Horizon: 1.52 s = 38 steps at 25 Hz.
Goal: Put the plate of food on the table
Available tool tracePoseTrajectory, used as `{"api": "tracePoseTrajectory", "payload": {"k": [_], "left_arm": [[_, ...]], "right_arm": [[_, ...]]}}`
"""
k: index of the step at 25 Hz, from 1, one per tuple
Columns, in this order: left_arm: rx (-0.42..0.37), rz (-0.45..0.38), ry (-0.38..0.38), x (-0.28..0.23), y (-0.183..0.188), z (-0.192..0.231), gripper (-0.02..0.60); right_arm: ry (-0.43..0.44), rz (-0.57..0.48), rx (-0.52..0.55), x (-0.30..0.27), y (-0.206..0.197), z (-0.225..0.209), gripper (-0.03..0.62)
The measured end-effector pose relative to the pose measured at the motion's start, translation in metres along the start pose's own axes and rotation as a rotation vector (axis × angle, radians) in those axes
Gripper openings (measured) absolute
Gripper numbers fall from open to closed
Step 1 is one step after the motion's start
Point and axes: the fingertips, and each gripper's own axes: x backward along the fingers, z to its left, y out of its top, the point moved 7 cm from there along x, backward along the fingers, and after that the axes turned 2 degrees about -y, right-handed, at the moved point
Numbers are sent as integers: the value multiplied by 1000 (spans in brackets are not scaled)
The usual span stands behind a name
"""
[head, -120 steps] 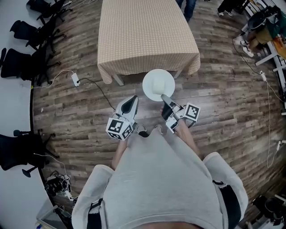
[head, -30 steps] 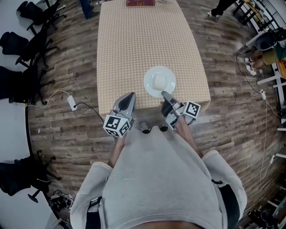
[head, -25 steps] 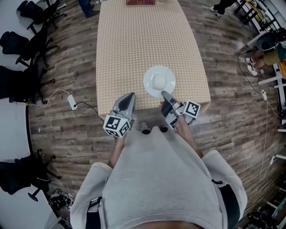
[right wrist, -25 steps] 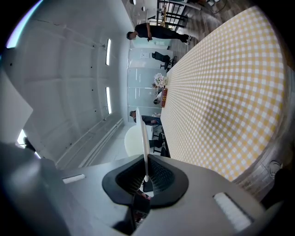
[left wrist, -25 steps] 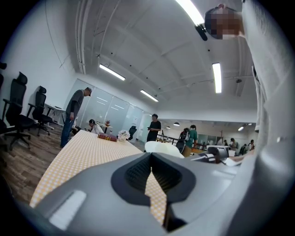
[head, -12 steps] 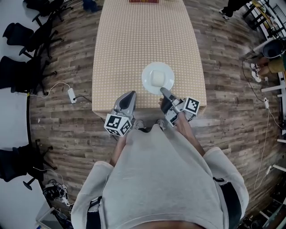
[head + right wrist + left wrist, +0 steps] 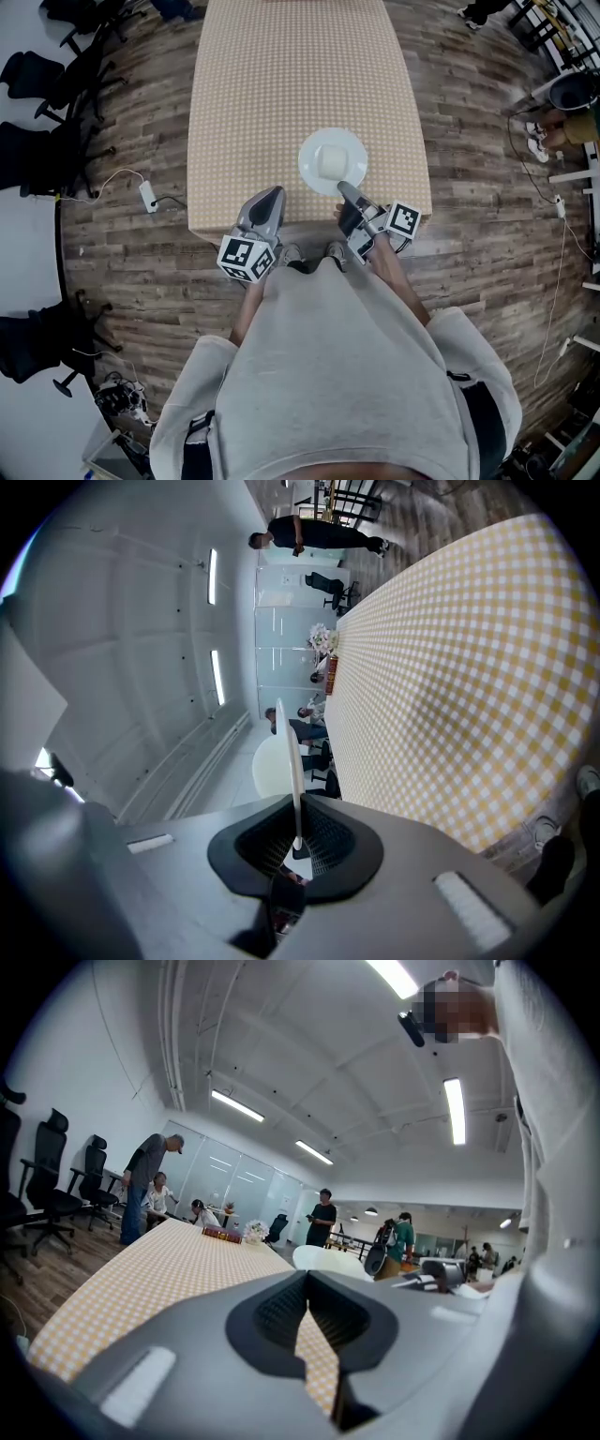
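A round white plate (image 7: 351, 150) with a pale block of food (image 7: 331, 161) hangs over the near end of the table (image 7: 281, 84), which has a tan checked cloth. My right gripper (image 7: 343, 188) is shut on the plate's near rim. In the right gripper view the plate (image 7: 290, 752) stands edge-on between the pads, with a gap between it and the cloth (image 7: 469, 667). My left gripper (image 7: 272, 194) is shut and holds nothing, at the table's near edge, left of the plate. The left gripper view shows its tips (image 7: 307, 1277) together, the plate (image 7: 328, 1258) beyond them.
Black office chairs (image 7: 37, 84) line the left wall. A power strip with cable (image 7: 147, 195) lies on the wood floor left of the table. A red book (image 7: 222, 1235) and flowers sit at the table's far end, where several people (image 7: 145, 1185) are.
Almost five seconds ago the plate hung over the floor short of the table; now it is over the table's near end. In the last second it edged slightly further in.
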Motion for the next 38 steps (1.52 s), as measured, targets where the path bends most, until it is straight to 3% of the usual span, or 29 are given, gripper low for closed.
{"api": "tracePoseTrajectory", "payload": {"k": [26,38], "left_arm": [[160,199,34,15,-98,-1,8],[194,239,53,23,-114,16,8]], "right_arm": [[-181,85,-138,13,-39,-108,11],[-264,78,-200,-12,-44,-153,11]]}}
